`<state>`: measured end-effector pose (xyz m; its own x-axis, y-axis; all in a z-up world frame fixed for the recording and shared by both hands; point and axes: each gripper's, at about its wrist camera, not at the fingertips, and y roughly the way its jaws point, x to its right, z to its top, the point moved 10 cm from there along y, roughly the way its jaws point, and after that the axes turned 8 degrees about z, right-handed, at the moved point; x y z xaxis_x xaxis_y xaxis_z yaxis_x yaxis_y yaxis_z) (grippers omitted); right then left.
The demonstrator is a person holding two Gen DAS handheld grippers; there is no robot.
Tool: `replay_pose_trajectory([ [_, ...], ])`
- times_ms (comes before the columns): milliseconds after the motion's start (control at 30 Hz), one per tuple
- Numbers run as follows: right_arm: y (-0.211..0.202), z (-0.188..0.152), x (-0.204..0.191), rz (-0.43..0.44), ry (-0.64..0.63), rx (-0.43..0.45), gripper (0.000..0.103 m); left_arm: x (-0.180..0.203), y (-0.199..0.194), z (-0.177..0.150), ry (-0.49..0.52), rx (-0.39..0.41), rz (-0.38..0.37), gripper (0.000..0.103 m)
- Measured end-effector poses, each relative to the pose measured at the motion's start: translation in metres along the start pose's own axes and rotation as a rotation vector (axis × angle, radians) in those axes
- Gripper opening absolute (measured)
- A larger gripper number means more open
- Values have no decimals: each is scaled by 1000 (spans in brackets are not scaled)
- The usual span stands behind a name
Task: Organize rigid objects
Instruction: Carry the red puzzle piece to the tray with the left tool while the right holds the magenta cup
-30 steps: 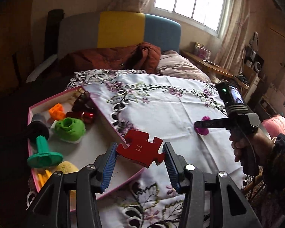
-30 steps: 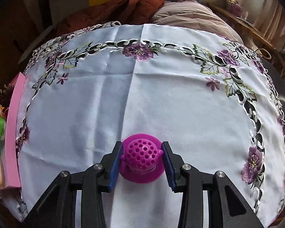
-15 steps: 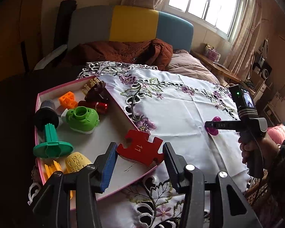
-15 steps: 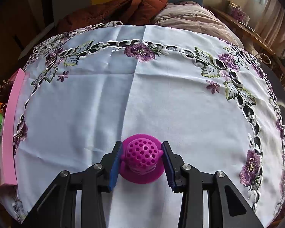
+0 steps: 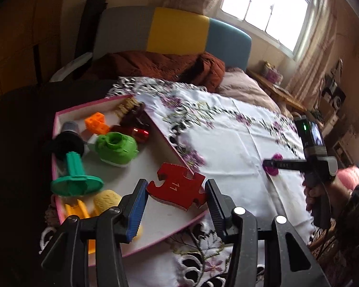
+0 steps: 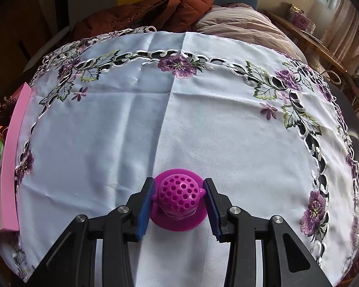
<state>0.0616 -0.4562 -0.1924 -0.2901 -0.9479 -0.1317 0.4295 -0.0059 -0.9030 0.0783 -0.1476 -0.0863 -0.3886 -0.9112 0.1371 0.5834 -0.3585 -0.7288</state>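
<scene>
Daylight enters through the window [image 5: 265,7], which is blown out to plain white with no detail in the panes. Brightness falls off away from the window: the white cloth [image 6: 179,119] below it is evenly lit and sharp in the right wrist view, while the wall and floor on the far side from the window are near black. The left wrist view is smeared with motion blur, worst on the cloth's embroidered border. Both views bulge and darken at the corners.
</scene>
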Motion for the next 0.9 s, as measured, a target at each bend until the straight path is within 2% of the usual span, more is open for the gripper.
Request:
replay_pose_trajectory([
  [167, 0, 0, -1, -1, -3, -2, 41, -41, -10, 12, -97, 24, 28, 49],
  [267, 0, 0, -1, -1, -4, -3, 41, -68, -6, 18, -166, 11, 44, 49],
  [367, 0, 0, 0, 1, -1, -4, 41, -76, 3, 22, -197, -6, 39, 49],
  [700, -1, -1, -1, 5, 3, -6, 41, -44, 53, 25, -103, -74, 35, 49],
  [800, 0, -1, -1, 4, 2, -6, 41, -42, 66, 18, -93, -102, 58, 49],
  [900, 0, -1, -1, 3, 2, -6, 41, -49, 79, 11, -54, -124, 150, 50],
])
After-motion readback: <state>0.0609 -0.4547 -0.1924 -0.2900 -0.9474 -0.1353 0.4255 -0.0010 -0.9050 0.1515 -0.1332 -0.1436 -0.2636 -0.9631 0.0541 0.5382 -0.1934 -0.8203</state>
